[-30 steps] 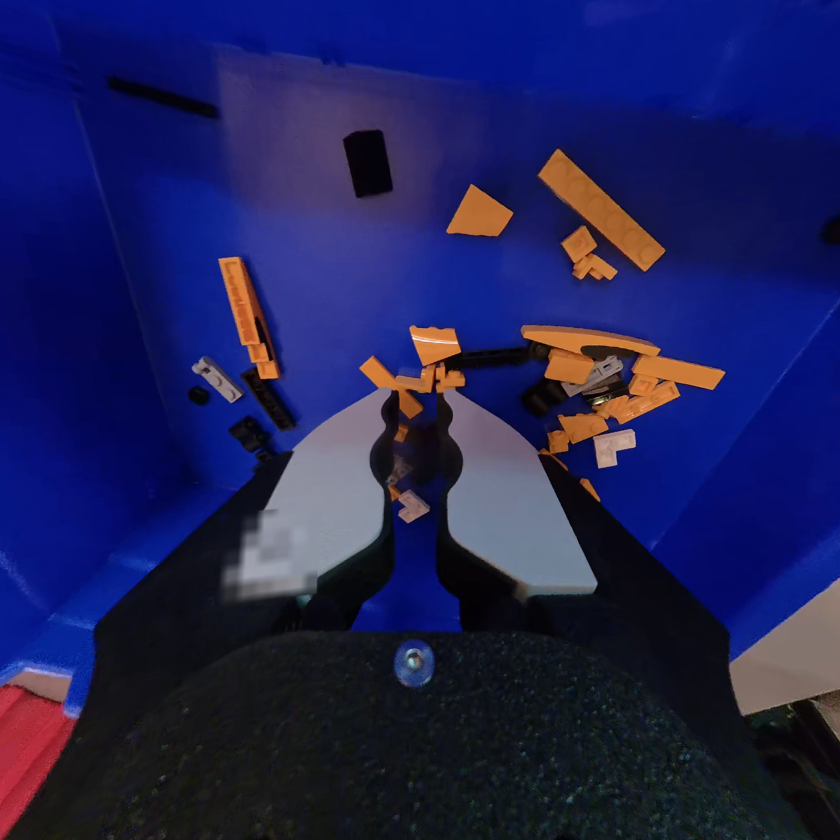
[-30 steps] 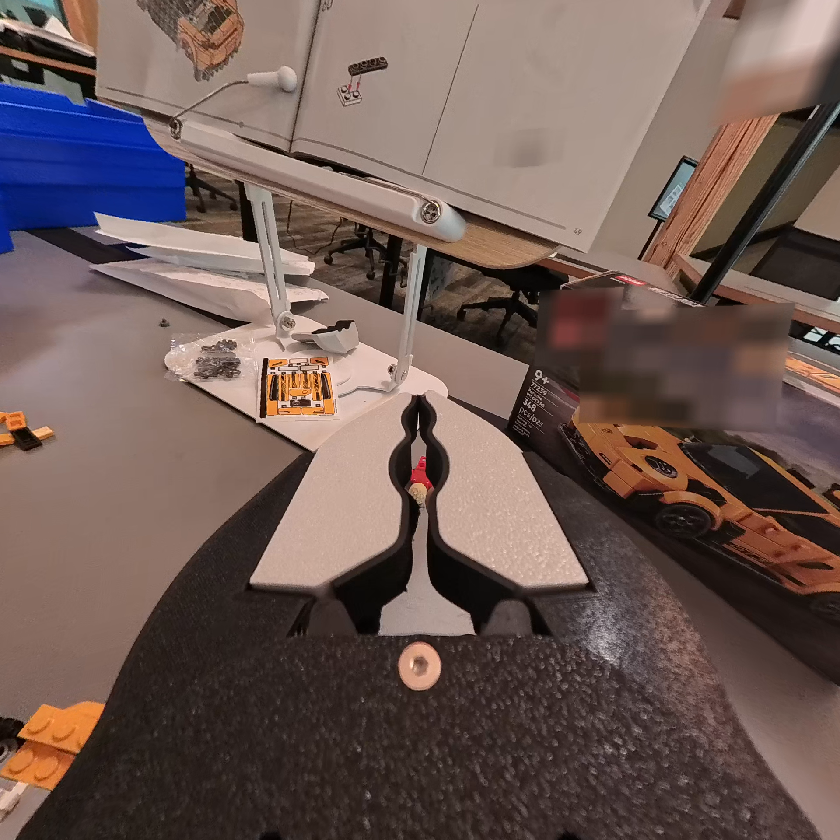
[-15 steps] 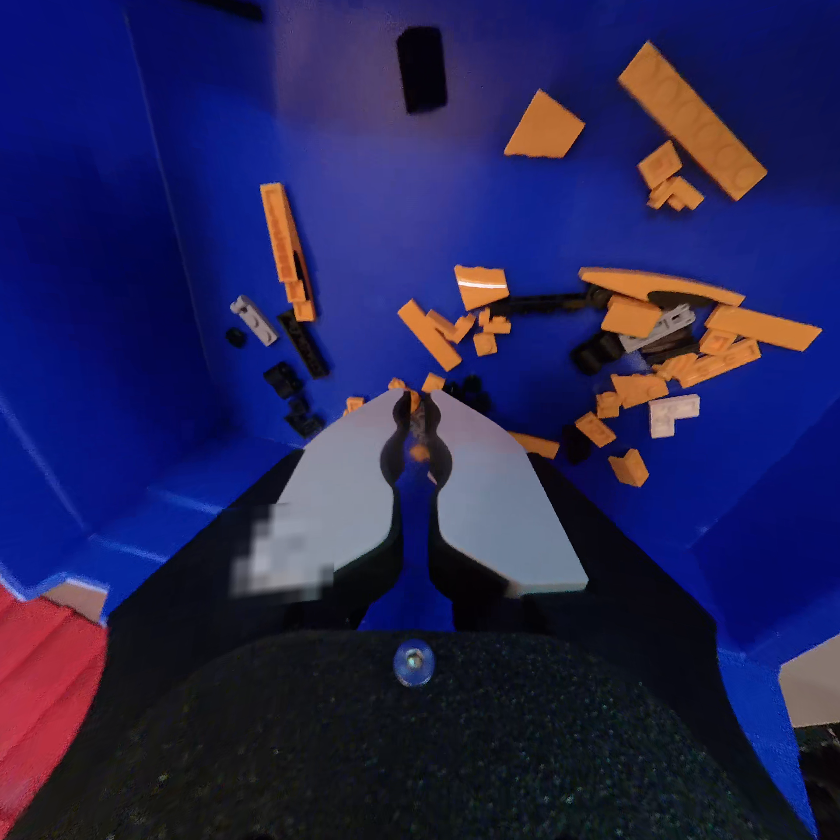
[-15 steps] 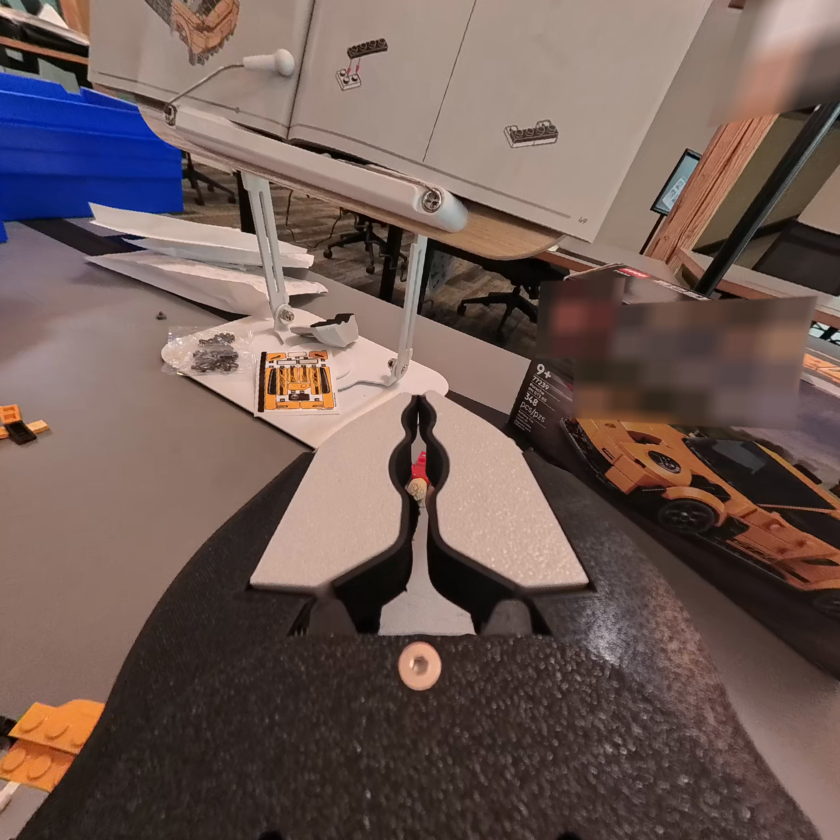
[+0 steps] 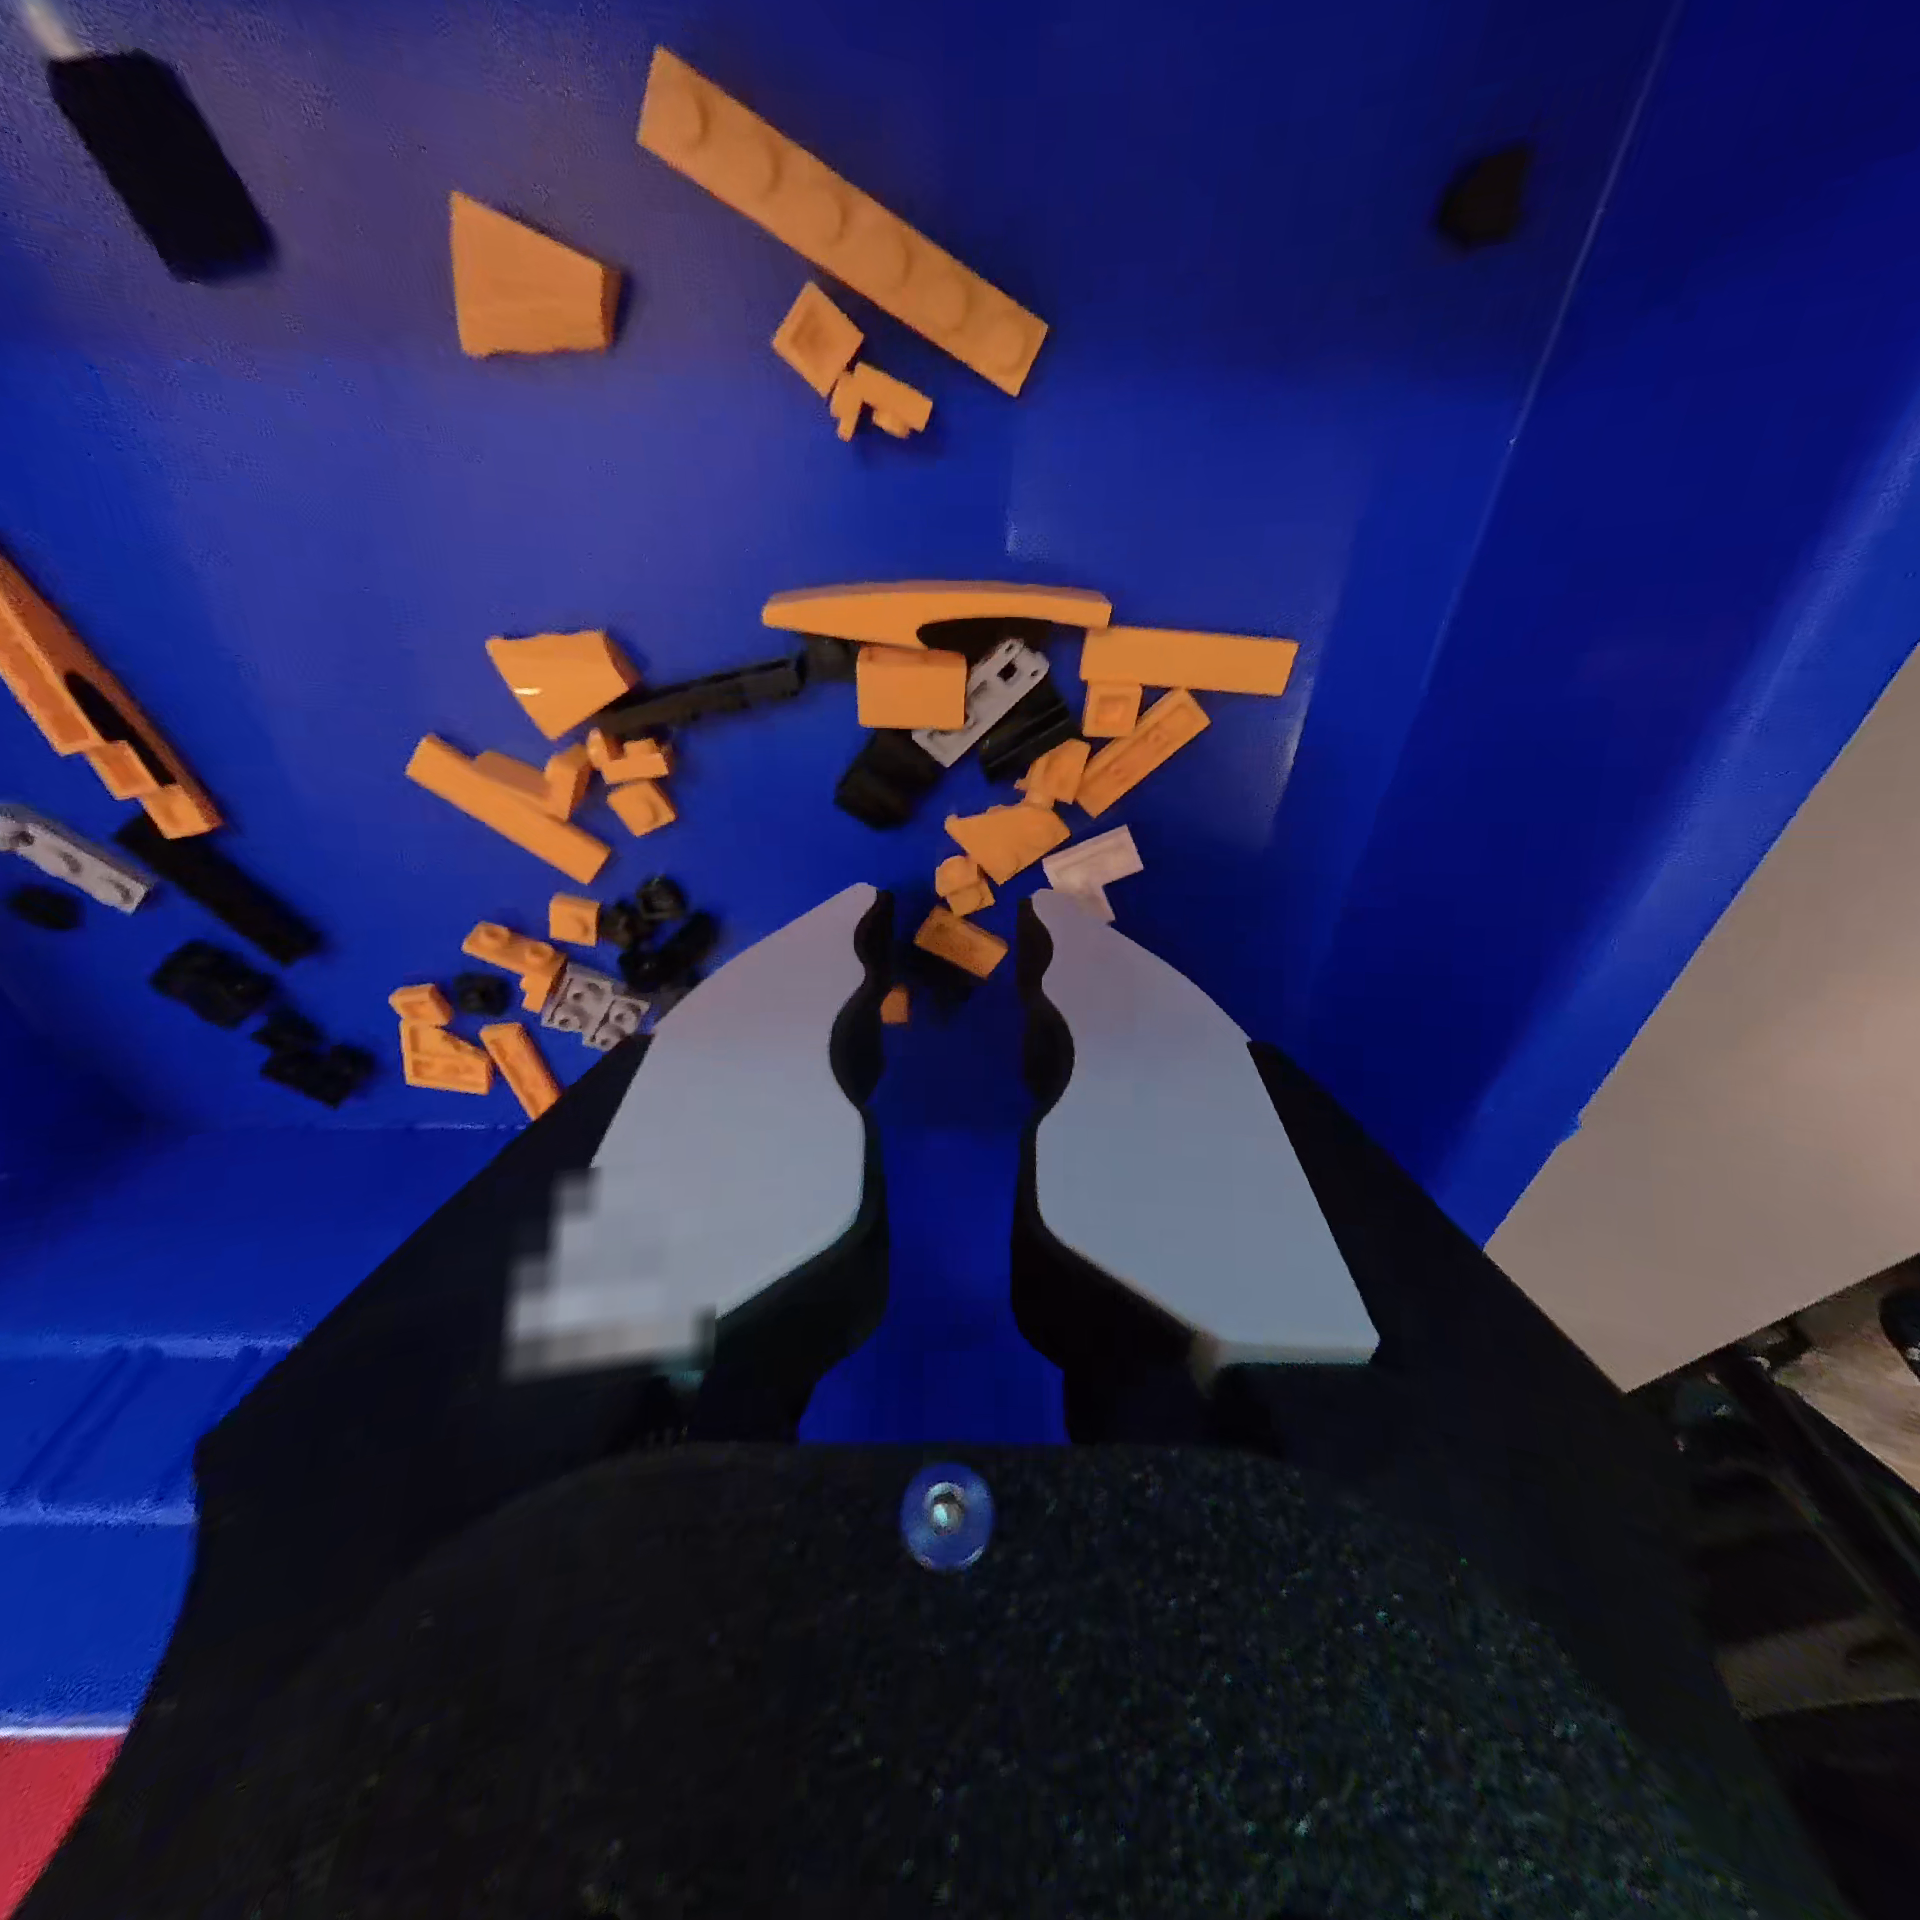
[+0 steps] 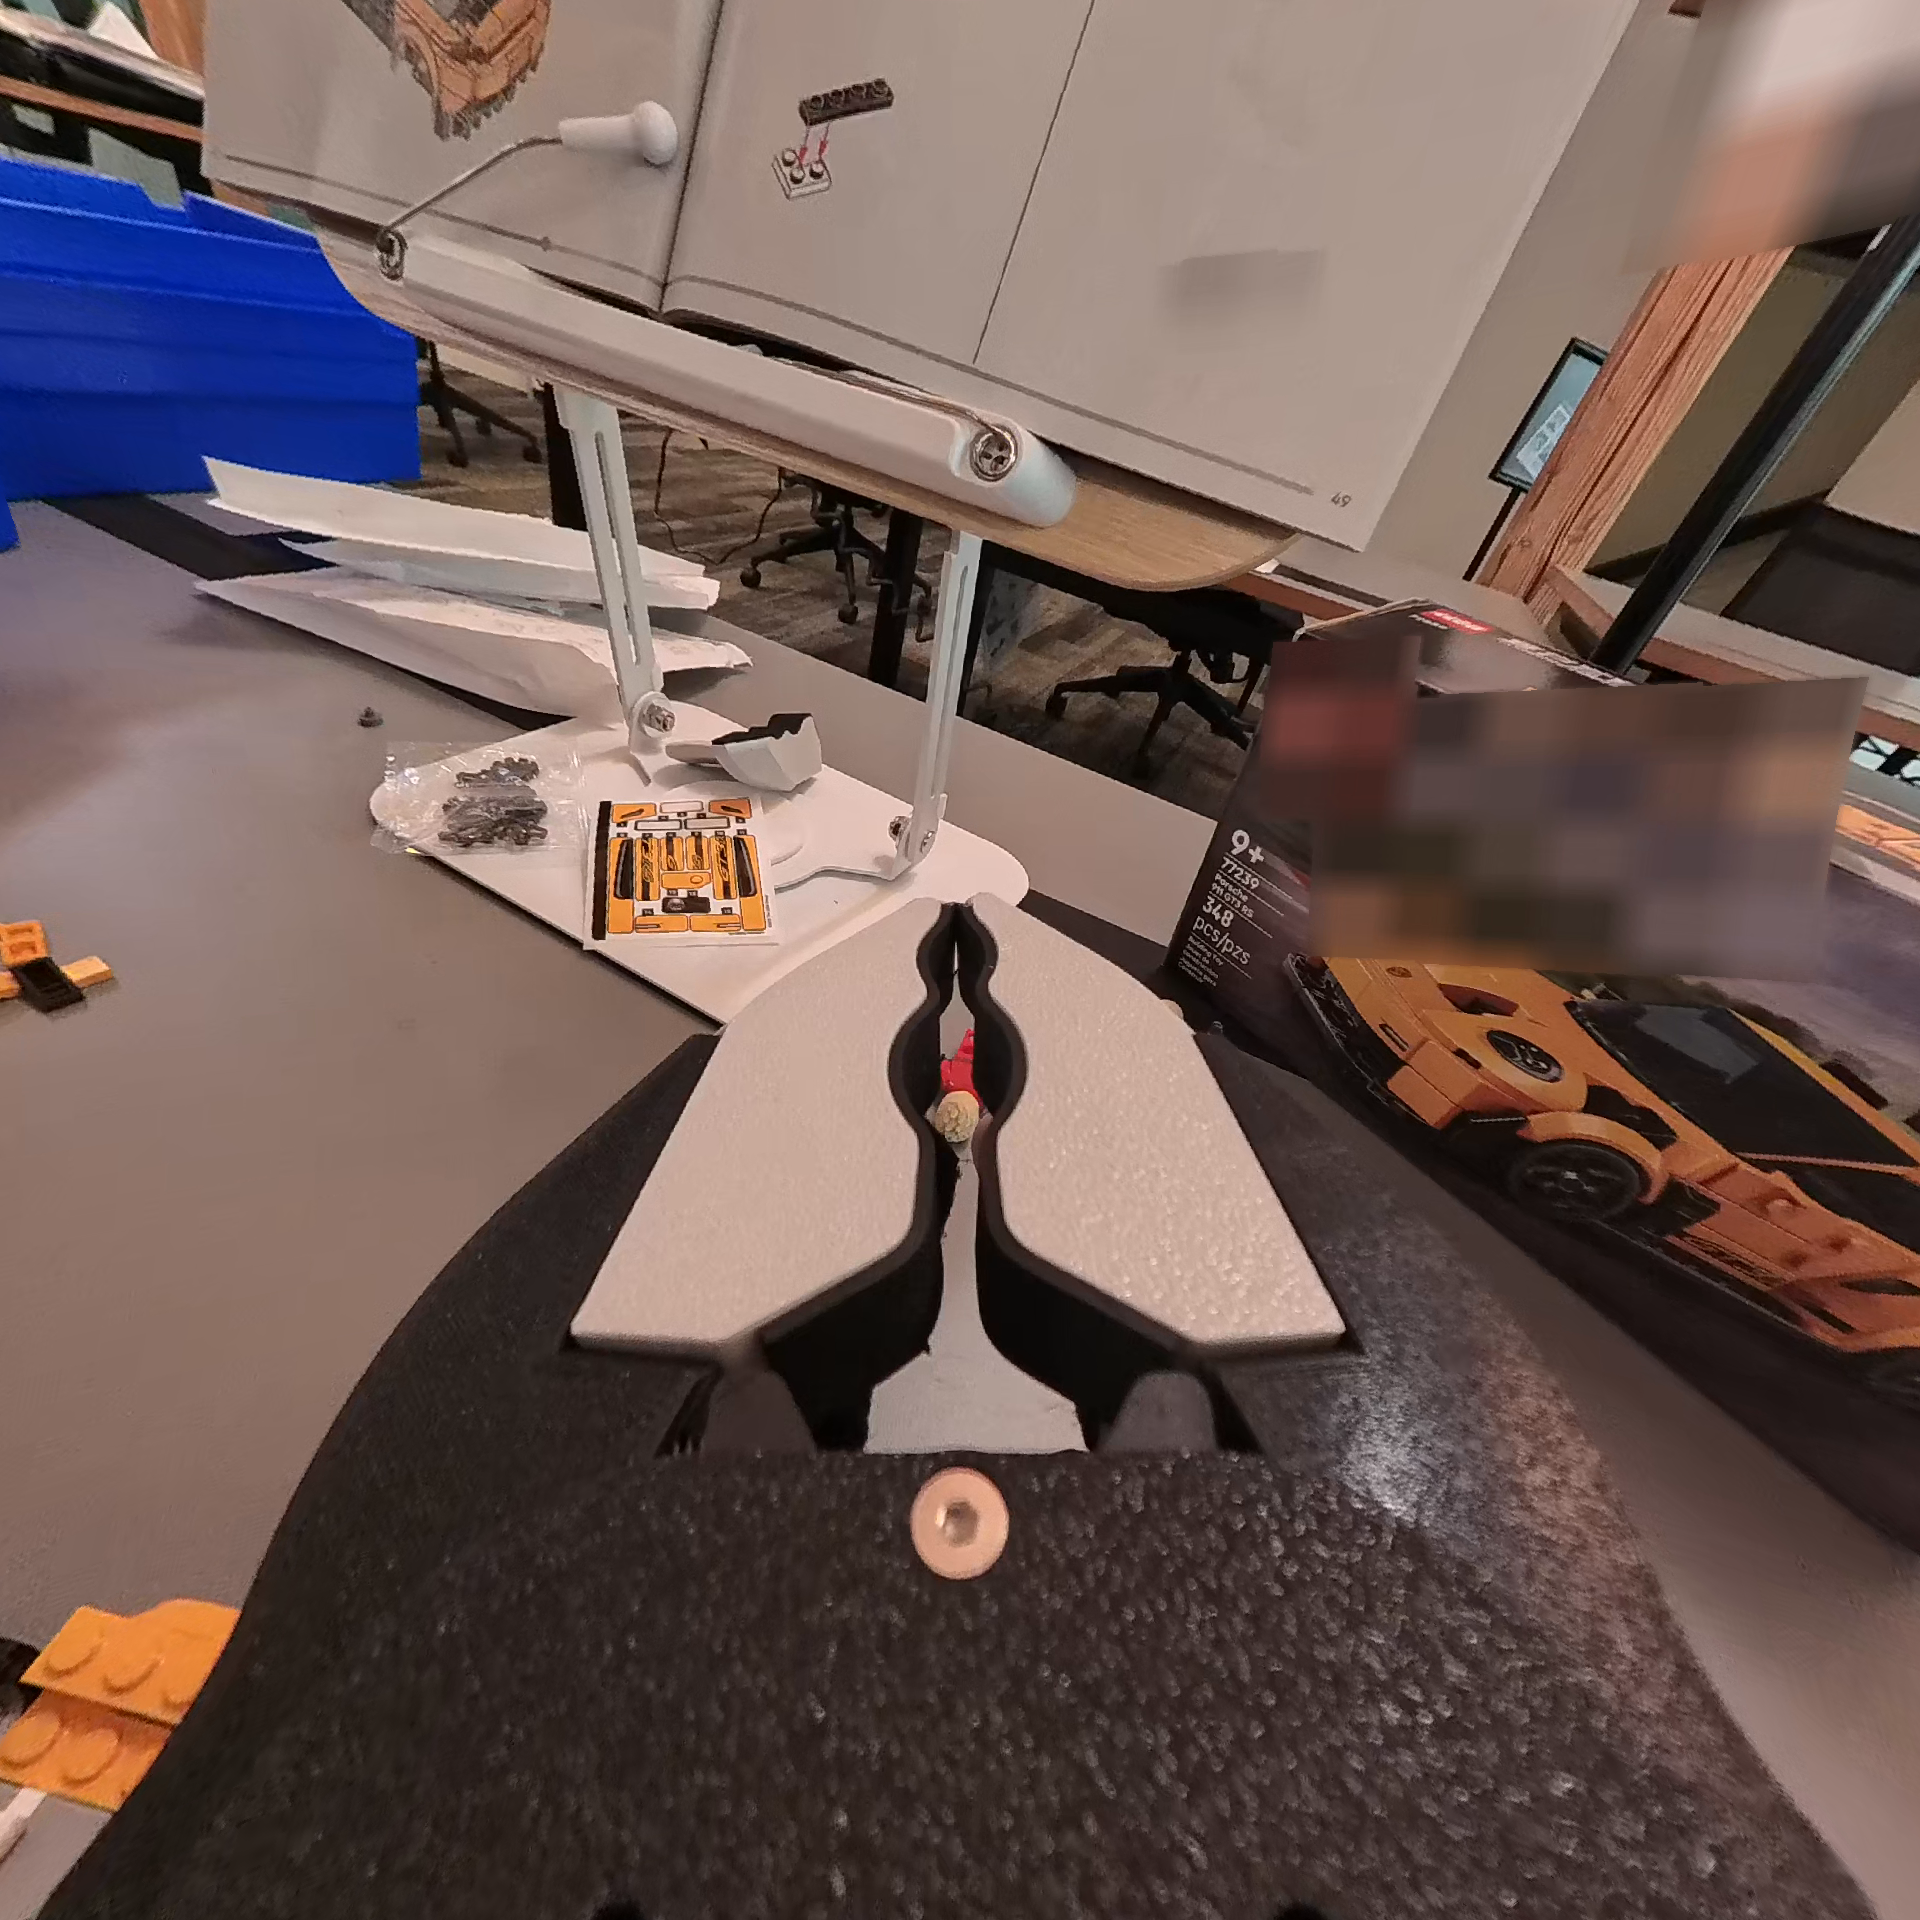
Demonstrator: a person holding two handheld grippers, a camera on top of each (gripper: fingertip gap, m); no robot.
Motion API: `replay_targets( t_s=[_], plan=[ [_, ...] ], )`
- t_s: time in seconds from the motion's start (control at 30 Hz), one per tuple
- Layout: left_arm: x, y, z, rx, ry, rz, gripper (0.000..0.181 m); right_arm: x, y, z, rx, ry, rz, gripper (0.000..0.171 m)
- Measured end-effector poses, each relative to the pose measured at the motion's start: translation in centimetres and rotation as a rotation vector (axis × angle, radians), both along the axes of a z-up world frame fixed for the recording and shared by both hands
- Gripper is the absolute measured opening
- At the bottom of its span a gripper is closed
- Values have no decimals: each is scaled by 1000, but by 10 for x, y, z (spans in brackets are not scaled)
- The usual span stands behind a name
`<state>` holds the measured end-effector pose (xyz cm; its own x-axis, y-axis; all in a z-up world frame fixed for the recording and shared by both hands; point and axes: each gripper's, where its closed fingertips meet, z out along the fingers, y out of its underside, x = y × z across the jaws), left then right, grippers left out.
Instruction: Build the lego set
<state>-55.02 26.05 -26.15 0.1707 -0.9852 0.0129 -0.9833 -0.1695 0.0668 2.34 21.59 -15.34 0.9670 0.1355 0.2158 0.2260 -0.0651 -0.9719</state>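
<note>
Hovering inside the blue bin (image 5: pixel 1558 727), the left gripper (image 5: pixel 951 914) is held moderately open, empty, with a small orange plate (image 5: pixel 958 942) lying between its tips, long axis slanted across the gap. The right gripper (image 6: pixel 956 920), pressed closed, is parked over the table (image 6: pixel 312 1091).

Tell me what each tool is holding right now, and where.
Left tool: open over the bin's bricks, holding nothing. Right tool: tips shut; a small red-and-tan piece sits between its fingers, grip point unclear.

Dim, motion-blurred bin view; bright, edge-warped table view.
</note>
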Motion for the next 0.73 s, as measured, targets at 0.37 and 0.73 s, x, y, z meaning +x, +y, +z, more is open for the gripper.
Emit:
replay_targets(
  t_s=[0.37,0.73],
  plan=[
    [-7,36,8,152,6,36,11,1,1,-2,-5,1,-2,0],
    [-1,13,7,73,-37,34,17,0,1,-2,-7,-1,0,0]
  ],
)
